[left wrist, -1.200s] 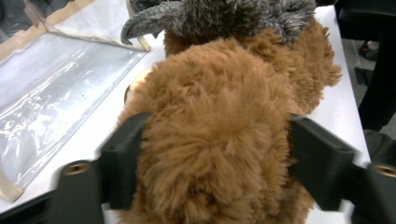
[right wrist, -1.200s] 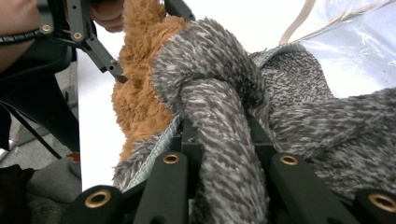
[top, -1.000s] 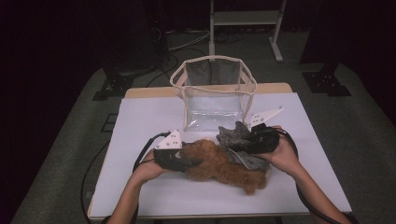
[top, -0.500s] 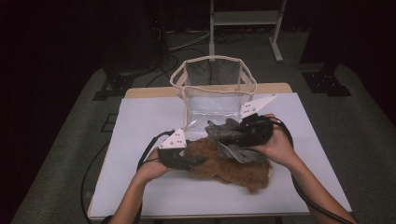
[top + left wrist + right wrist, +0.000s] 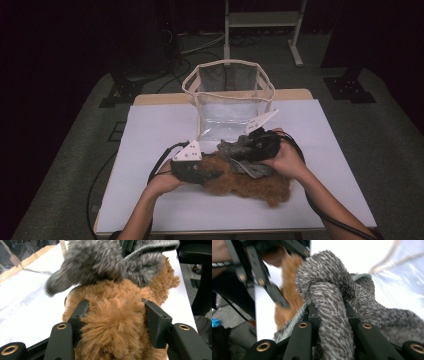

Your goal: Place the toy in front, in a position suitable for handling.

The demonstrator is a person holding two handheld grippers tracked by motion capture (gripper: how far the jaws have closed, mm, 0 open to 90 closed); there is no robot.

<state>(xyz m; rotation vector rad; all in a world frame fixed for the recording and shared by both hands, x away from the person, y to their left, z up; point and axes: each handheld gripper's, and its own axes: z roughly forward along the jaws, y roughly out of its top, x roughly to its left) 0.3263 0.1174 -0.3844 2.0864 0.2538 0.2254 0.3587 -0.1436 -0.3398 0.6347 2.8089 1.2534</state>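
Two fluffy socks, one clamped in each gripper

Brown fluffy sock (image 5: 250, 181) lies mid-table before the clear bag (image 5: 229, 100), left gripper (image 5: 115, 315) just closed onto it; right gripper (image 5: 329, 312) pinches the grey sock (image 5: 240, 152) lying across it. Their clinging pile could drag both along together

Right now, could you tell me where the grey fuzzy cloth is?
In the high view, the grey cloth lies on the brown fleece, clamped in the right gripper, just before the clear bag.
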